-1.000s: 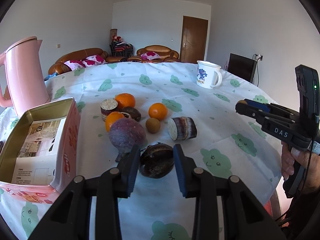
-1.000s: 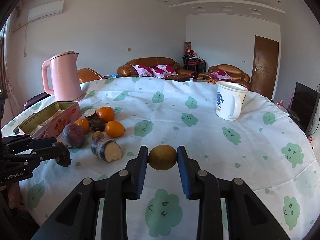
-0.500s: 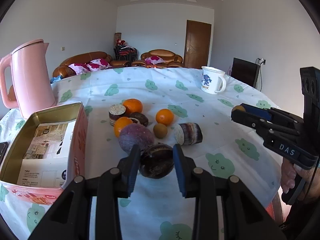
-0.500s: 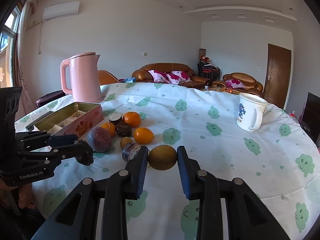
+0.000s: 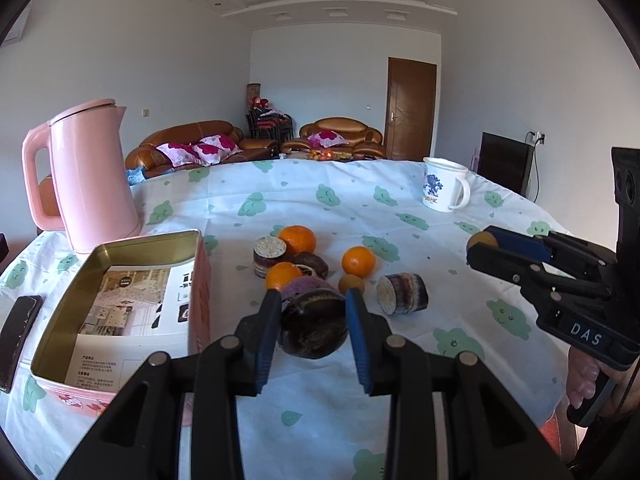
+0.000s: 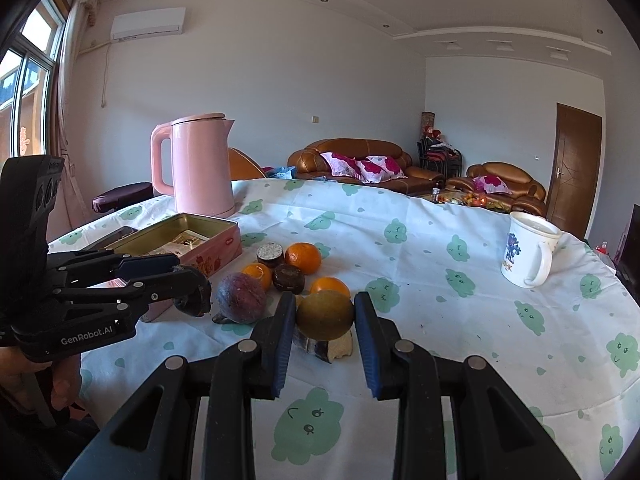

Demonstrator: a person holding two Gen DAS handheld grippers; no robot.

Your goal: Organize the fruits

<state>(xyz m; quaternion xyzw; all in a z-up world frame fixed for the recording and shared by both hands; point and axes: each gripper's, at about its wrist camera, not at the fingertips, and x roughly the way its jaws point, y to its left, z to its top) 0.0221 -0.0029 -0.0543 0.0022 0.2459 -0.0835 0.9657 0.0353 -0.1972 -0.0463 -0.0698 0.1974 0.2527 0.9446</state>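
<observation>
My left gripper (image 5: 313, 320) is shut on a dark wrinkled passion fruit (image 5: 313, 327) and holds it above the cloth, right of the open pink tin (image 5: 120, 300). It also shows in the right wrist view (image 6: 192, 290). My right gripper (image 6: 325, 316) is shut on a brown-green round fruit (image 6: 325, 315), lifted over a cut sugarcane piece (image 6: 324, 347). On the cloth lie several oranges (image 5: 358, 261), a purple fruit (image 6: 241, 297), a small brown fruit (image 5: 351, 283) and sugarcane pieces (image 5: 402, 293).
A pink kettle (image 5: 86, 172) stands behind the tin. A white mug (image 5: 444, 190) stands at the far right. A dark phone (image 5: 18, 336) lies left of the tin. The table edge runs close on the right (image 5: 556, 408).
Both grippers have risen and swung left with their fruits still held. The left one now holds the passion fruit clear of the cloth, nearer the tin.
</observation>
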